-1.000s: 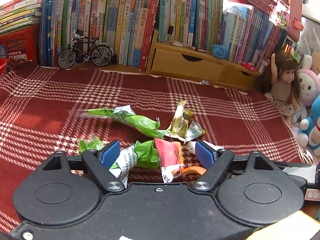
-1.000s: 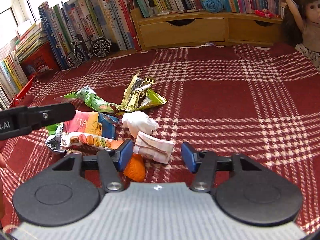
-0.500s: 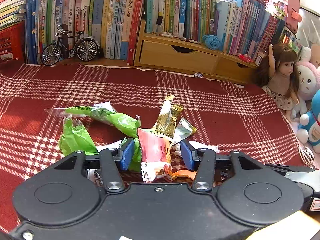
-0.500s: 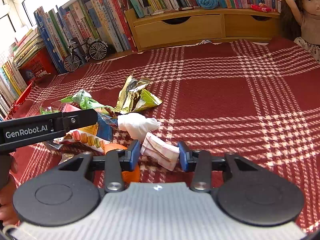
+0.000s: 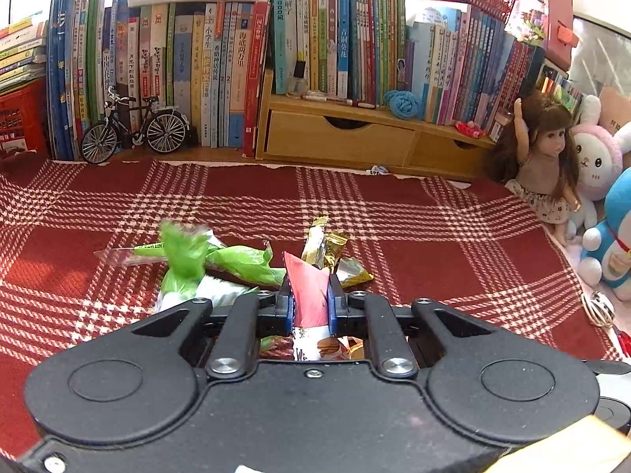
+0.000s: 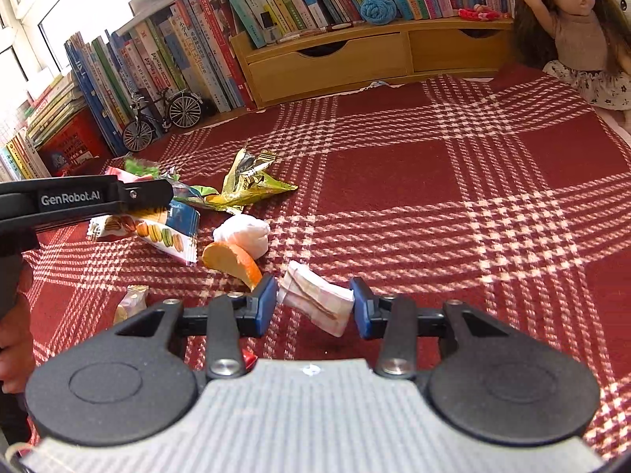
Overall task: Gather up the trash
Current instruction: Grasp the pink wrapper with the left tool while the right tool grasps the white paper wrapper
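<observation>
Within the last second the left gripper [image 5: 310,300] was closed on the macaron snack wrapper [image 6: 157,232], lifted off the plaid cloth [image 6: 453,181]. The right gripper [image 6: 313,306], jaws parted, was reopened around the folded paper scrap [image 6: 315,300], ungrasped.

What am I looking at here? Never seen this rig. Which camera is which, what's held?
Two hand-held two-finger grippers, each carrying a fisheye camera looking along its fingers. In the left wrist view, the left gripper is shut on a red macaron wrapper. In the right wrist view, the right gripper brackets a folded paper scrap; whether it pinches is unclear. On the red plaid cloth lie a gold wrapper, green wrappers, a white tissue wad and an orange slice.
</observation>
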The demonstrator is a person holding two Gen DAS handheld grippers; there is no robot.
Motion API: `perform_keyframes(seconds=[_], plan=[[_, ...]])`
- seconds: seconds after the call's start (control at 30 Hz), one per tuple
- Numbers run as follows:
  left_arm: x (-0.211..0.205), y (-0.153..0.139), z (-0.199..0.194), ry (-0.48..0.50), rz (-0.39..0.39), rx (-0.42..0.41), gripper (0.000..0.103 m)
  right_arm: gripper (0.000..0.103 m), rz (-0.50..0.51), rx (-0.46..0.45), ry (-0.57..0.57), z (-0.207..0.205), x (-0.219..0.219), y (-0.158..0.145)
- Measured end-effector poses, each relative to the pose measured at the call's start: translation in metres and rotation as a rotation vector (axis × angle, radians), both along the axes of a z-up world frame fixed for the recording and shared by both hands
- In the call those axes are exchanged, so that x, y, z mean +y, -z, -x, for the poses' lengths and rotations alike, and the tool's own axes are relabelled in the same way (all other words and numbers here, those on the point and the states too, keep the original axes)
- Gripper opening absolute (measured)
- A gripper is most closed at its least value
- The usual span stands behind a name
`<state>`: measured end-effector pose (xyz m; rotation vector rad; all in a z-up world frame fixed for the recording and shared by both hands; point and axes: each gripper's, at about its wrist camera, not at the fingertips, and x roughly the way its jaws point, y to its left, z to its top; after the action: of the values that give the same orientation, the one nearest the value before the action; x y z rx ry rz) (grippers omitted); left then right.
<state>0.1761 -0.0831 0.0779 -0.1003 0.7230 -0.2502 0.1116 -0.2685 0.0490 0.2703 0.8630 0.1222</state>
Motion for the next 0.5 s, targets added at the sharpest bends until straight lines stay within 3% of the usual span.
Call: perform_keyframes(seconds=[0.23,0.5], plan=[[0.028,-0.033,0.057,-0.011,0.031,-0.045,0.014,0.046,-0.039,-0.017,-0.042,0.024,0.002,-0.013],[0.073,-0.037,0.114,0.062,0.05,-0.058,0.014,0.046,0.016,-0.033,-0.015,0.074,0.027,-0.024]])
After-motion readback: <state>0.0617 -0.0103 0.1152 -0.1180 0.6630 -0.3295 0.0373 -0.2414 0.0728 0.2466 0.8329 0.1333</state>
